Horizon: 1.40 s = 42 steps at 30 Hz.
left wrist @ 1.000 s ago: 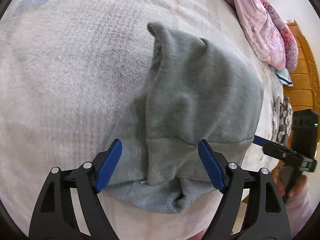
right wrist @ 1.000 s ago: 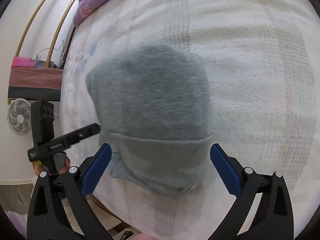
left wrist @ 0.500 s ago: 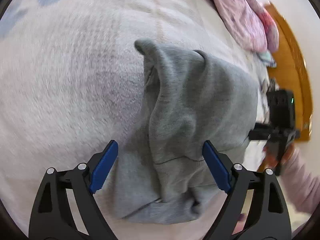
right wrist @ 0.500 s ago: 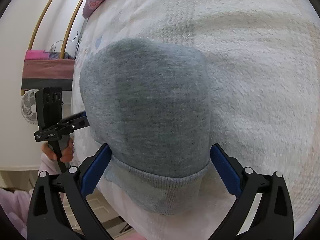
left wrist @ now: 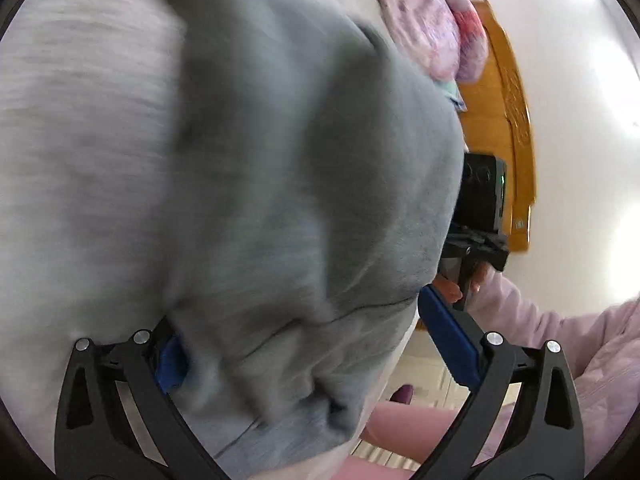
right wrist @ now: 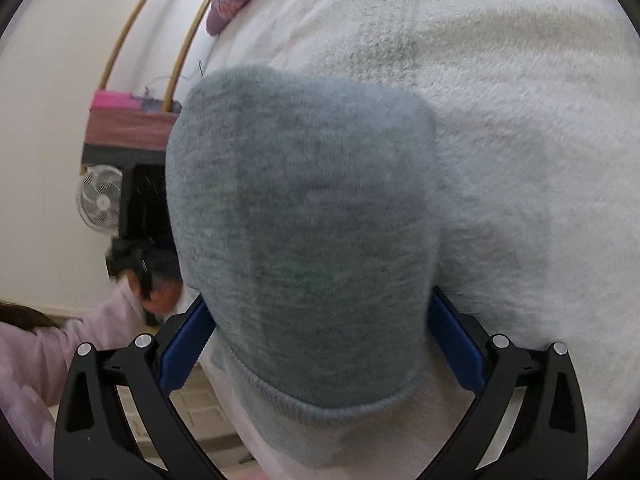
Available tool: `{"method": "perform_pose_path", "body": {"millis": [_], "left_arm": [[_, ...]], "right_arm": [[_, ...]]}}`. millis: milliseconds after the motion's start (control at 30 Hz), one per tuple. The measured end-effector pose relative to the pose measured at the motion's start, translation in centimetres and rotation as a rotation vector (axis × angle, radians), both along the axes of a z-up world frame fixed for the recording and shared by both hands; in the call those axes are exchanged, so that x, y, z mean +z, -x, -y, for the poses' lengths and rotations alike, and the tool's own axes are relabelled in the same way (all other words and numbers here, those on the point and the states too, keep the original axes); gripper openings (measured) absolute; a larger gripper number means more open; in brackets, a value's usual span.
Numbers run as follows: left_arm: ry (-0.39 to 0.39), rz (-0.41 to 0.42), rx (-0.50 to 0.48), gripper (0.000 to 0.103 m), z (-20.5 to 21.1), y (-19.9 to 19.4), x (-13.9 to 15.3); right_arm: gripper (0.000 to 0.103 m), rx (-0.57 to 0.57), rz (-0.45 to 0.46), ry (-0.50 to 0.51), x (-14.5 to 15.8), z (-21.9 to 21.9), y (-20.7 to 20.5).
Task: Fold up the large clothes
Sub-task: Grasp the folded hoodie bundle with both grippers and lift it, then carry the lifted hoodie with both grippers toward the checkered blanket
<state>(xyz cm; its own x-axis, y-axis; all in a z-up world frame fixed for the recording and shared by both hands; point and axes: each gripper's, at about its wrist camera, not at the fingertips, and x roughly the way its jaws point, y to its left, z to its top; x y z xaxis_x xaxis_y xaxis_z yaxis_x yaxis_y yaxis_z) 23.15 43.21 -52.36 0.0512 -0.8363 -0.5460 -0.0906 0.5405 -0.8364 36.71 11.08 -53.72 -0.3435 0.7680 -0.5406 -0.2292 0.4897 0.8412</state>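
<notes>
While a folded grey sweater is laid on the pale fleece bed, left gripper jaws just opened wide around its hem, right gripper jaws held apart astride it.

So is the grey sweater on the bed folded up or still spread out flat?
Folded. The grey sweater lies on the white blanket as a compact bundle, its ribbed hem doubled over another layer nearest the camera.
</notes>
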Motion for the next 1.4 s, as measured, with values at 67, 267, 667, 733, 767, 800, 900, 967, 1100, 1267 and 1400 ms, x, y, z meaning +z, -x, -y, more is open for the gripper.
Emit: {"method": "perform_pose_path", "body": {"millis": [67,267,667,733,767,800,900,967,1100,1267,1400], "left_arm": [[0.052,-0.021,0.037,0.098,1.8,-0.4,-0.4],[-0.015,-0.044,0.344,0.074,1.3,0.7,-0.3],[-0.169,-0.004,0.401,0.064,2.5,2.1,12.9],[-0.217,0.019,0.399,0.064,2.9,2.2,16.7],[-0.227,0.027,0.401,0.064,3.0,2.2,18.1],[-0.24,0.036,0.402,0.064,3.6,2.2,19.8],[-0.307,0.068,0.385,0.064,5.6,2.4,26.0],[-0.353,0.082,0.38,0.063,7.2,2.7,29.7],[-0.429,0.134,0.348,0.062,10.8,3.0,35.4],[-0.459,0.223,0.309,0.062,16.1,3.5,40.5],[-0.49,0.273,0.239,0.059,19.6,4.3,42.0]], "right_arm": [[0.097,-0.013,-0.053,0.017,-0.3,-0.7,0.7],[0.091,-0.137,0.012,0.082,0.4,-0.1,1.9],[0.079,-0.179,0.004,0.094,11.7,2.1,3.1],[0.079,-0.191,0.011,0.099,14.5,2.3,3.5],[0.079,-0.2,0.017,0.101,16.2,2.6,3.6],[0.079,-0.203,0.029,0.102,18.1,2.8,3.7],[0.079,-0.209,0.087,0.117,23.2,3.4,3.9],[0.079,-0.213,0.129,0.128,26.3,4.0,4.2],[0.079,-0.261,0.161,0.145,32.4,6.3,5.7],[0.079,-0.324,0.266,0.183,38.4,8.2,8.1],[0.079,-0.407,0.329,0.241,41.1,10.1,10.9]]}}
